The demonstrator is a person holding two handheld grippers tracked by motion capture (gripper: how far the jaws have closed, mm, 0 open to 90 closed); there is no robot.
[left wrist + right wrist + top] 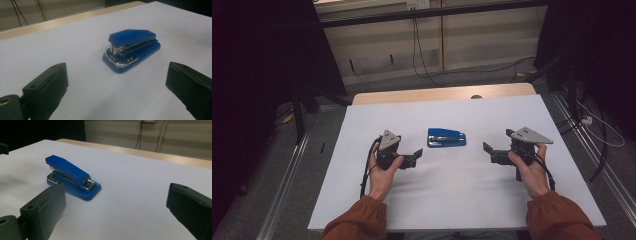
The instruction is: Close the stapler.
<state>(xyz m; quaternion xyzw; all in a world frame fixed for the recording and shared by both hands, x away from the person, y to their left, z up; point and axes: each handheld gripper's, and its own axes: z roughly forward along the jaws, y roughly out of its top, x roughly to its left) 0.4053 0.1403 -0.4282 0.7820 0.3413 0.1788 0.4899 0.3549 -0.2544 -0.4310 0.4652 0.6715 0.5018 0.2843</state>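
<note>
A blue stapler (446, 137) lies flat on the white bench (452, 200), a little beyond the middle of the sheet, with nothing touching it. Its long side runs across the bench, and a shiny metal strip shows between its blue top and blue base.

The left gripper (415, 155) sits just to the left of the stapler and slightly nearer the person, held in the left hand (384, 172), its jaws pointing toward the stapler. In the left gripper view the jaws stand wide apart with nothing between them, and the stapler (132, 48) lies a short way ahead of them, hinged end nearer, clear of both.

The right gripper (490, 151) is to the right of the stapler, also a little nearer the person, held in the right hand (531, 170), jaws aimed toward the stapler. Its jaws are spread wide as well and hold nothing. In the right gripper view the stapler (72, 178) lies ahead and toward the left jaw, near it but apart.

Both grippers are off the stapler, one on each side, with the stapler between them. Orange sleeves (557, 217) cover the person's forearms behind the grippers.
</note>
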